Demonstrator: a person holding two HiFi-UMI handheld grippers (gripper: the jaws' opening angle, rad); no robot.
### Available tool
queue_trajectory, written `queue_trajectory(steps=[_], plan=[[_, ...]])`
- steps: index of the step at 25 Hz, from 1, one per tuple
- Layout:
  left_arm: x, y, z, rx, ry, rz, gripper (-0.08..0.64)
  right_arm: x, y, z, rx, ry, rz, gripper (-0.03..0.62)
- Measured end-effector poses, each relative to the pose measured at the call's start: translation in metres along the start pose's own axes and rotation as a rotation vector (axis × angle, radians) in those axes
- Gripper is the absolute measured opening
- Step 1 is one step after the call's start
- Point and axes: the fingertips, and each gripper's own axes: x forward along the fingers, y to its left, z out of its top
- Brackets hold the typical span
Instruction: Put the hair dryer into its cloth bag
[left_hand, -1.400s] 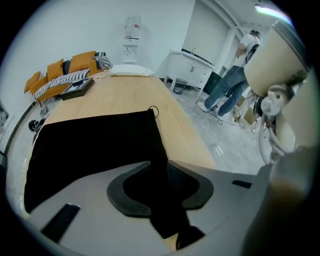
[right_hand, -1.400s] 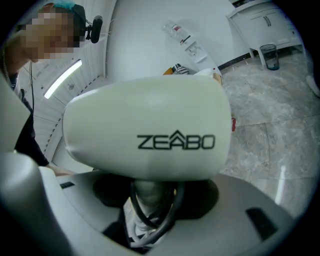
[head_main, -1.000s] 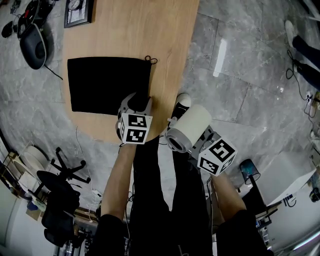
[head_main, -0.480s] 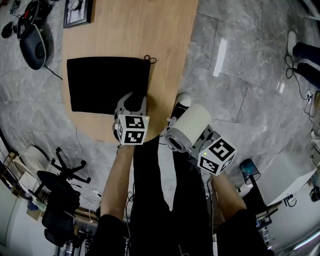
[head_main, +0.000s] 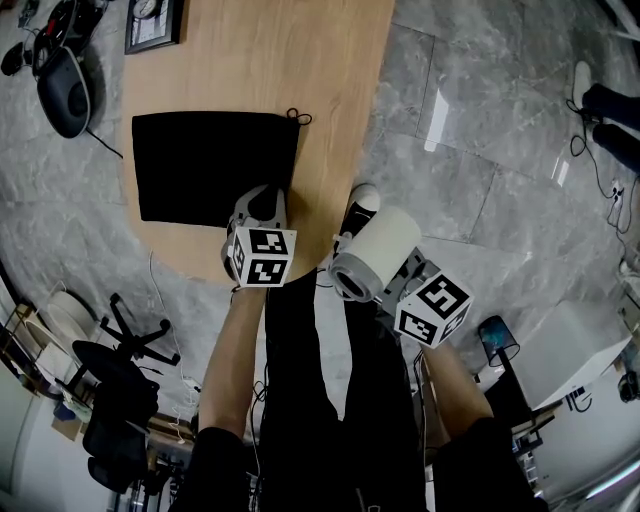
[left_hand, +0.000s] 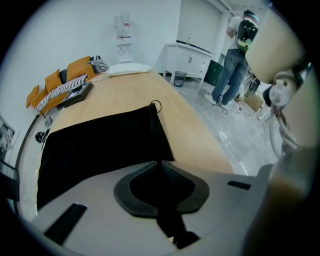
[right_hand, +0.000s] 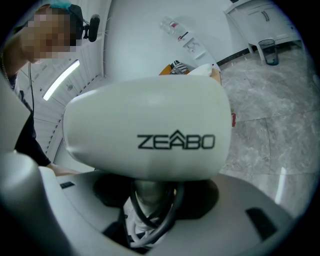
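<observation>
– Two tools; what is the left gripper (left_hand: 160, 164) on?
– Flat, matte black cloth bag (head_main: 210, 165) lying on the pale wood-grain surface (head_main: 320, 60). Its fingers (left_hand: 197, 192) have just been closing and pinch the bag's near edge.
– And the right?
– The right gripper (right_hand: 150, 200) is clamped on the handle of the smooth cream hair dryer (head_main: 378, 252), held off the surface's rounded end. Handle and wound cord (right_hand: 170, 210) sit mostly hidden under the barrel.
</observation>
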Motion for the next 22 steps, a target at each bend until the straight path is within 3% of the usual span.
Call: queue_trajectory(steps=[8, 12, 14, 18, 22], plan=[[-0.038, 0.007, 0.024, -0.121, -0.127, -0.093, 0.034, 0.006, 0.001, -0.001, -0.019, 0.020, -0.003, 0.236], [-0.035, -0.003, 0.010, -0.127, -0.049, -0.182, 0.034, 0.011, 0.005, 0.004, -0.046, 0.031, -0.001, 0.236], [-0.036, 0.000, 0.007, -0.102, -0.043, -0.162, 0.034, 0.014, 0.008, 0.007, -0.052, 0.036, -0.001, 0.236], [-0.036, 0.002, 0.006, -0.137, -0.064, -0.160, 0.034, 0.021, 0.010, 0.009, -0.065, 0.047, 0.009, 0.236], [-0.023, -0.002, -0.007, -0.102, -0.020, -0.144, 0.035, 0.025, 0.012, 0.002, -0.061, 0.064, 0.009, 0.236]])
